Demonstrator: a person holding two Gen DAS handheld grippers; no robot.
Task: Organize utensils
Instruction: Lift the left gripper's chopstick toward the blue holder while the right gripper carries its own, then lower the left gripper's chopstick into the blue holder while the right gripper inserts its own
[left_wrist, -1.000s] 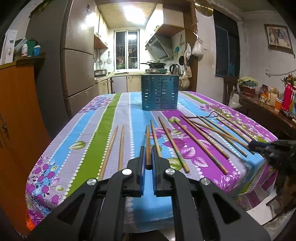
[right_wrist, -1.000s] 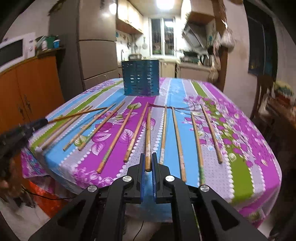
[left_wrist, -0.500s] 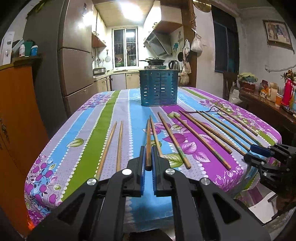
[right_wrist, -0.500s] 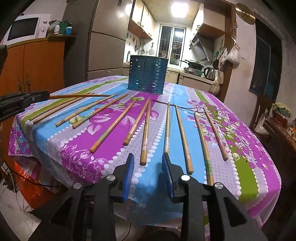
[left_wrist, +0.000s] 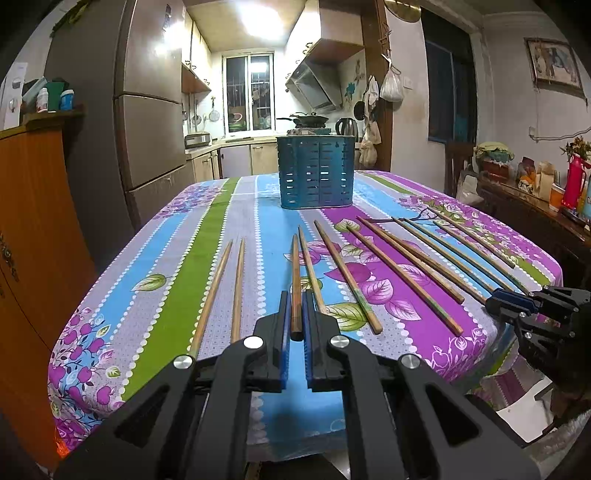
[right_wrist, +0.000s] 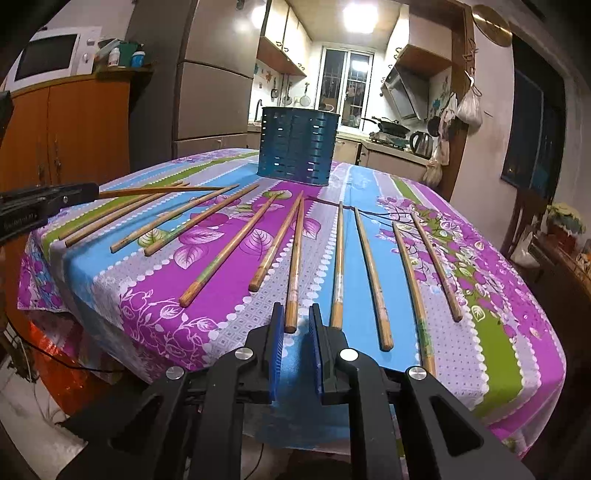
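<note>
The left gripper (left_wrist: 294, 334) was clenched on the near end of a dark wooden chopstick (left_wrist: 295, 280), which ran straight forward from between its blue-padded fingers (left_wrist: 283, 339); from the right wrist camera this same chopstick (right_wrist: 162, 190) hung lifted above the tablecloth, its tip reaching toward the holder. The right gripper (right_wrist: 297, 334) was released, its jaws parted with a clear gap on either side of the butt end of a chopstick lying on the table (right_wrist: 294, 266), not touching it. The remaining chopsticks (right_wrist: 221, 254) lay fanned out in a loose row across the floral striped tablecloth (left_wrist: 177, 295), tips pointing away toward the far end. The blue slotted utensil holder (left_wrist: 316, 171) stood upright at the far middle of the table, beyond the chopstick tips, and nothing showed above its rim. From the left wrist camera the right gripper (left_wrist: 513, 302) appeared at the table's near right edge.
</note>
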